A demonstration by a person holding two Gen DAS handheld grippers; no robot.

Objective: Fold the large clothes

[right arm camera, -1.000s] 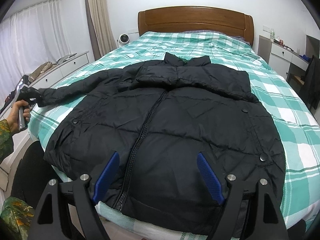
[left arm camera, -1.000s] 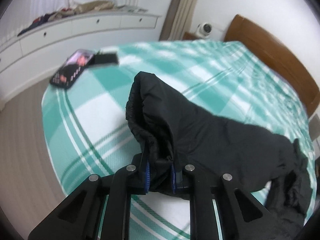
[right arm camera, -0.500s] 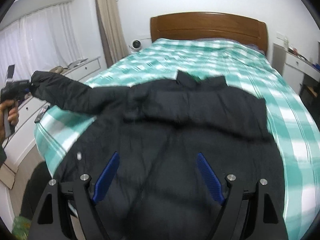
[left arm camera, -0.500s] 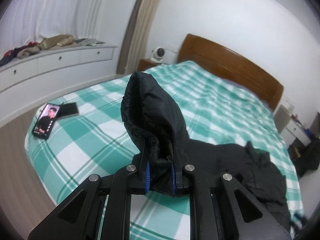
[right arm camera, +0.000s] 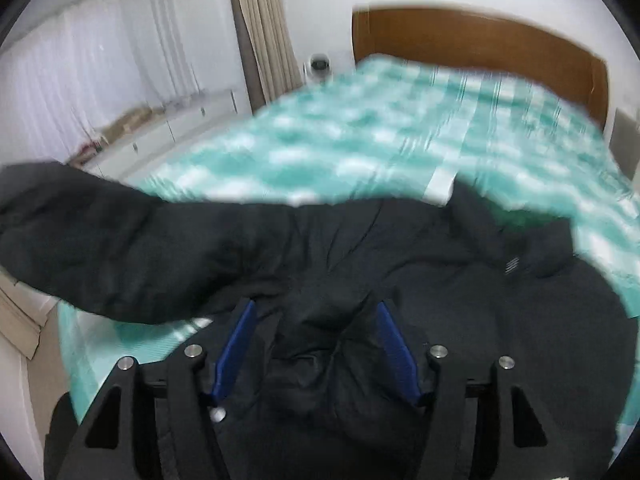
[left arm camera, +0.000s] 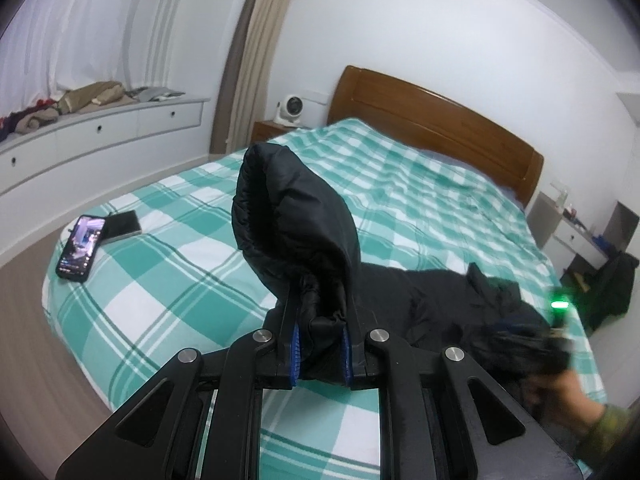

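No readable text anywhere. My jacket [right arm camera: 460, 300] has a small pale striped mark near the collar, too blurred to read. The phone [left arm camera: 81, 249] on the bed [left arm camera: 420, 200] has a lit screen, nothing legible on it. No labels, brands or numbers.

Black puffy jacket [right arm camera: 420, 280] sprawls across the frame's lower half, its sleeve [left arm camera: 296, 232] lifted upright at centre

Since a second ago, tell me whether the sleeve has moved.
Yes. The left gripper has lifted the sleeve clear of the bed, toward the headboard.
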